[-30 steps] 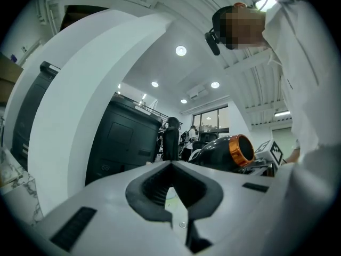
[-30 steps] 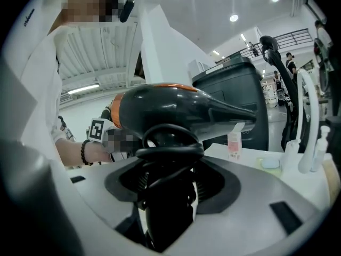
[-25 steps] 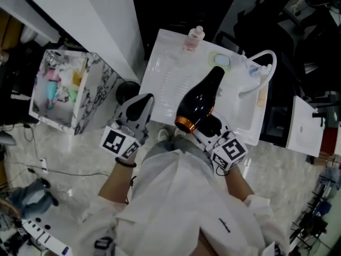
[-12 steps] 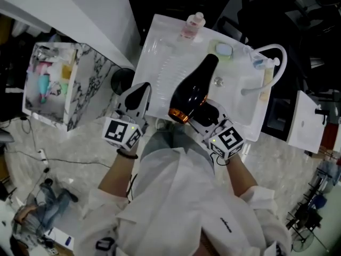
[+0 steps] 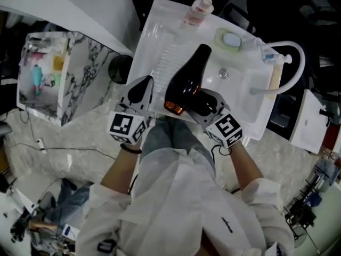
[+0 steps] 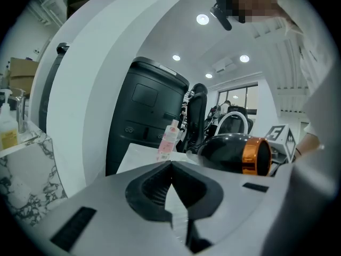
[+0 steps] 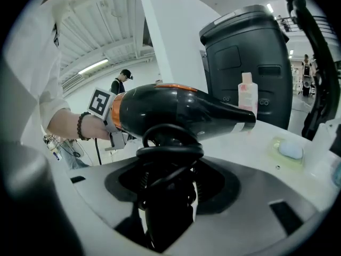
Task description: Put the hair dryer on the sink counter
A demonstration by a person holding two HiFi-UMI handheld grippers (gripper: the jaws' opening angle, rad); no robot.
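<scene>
The black hair dryer with an orange rear ring hangs over the white sink counter, nozzle pointing away from me. My right gripper is shut on its handle, where the black cord is coiled. In the right gripper view the dryer body lies crosswise above the right gripper. The left gripper sits at the counter's front edge, left of the dryer, shut and holding nothing. The left gripper view shows this gripper with its tips together and the dryer to its right.
A basin with a drain and a white curved faucet fill the counter's right part. A soap dish and a pink bottle stand at the back. A marble shelf and a black bin are at the left.
The dryer has shifted left along the counter, away from the soap dish and toward the ribbed part. Both grippers have come closer to the counter's front edge.
</scene>
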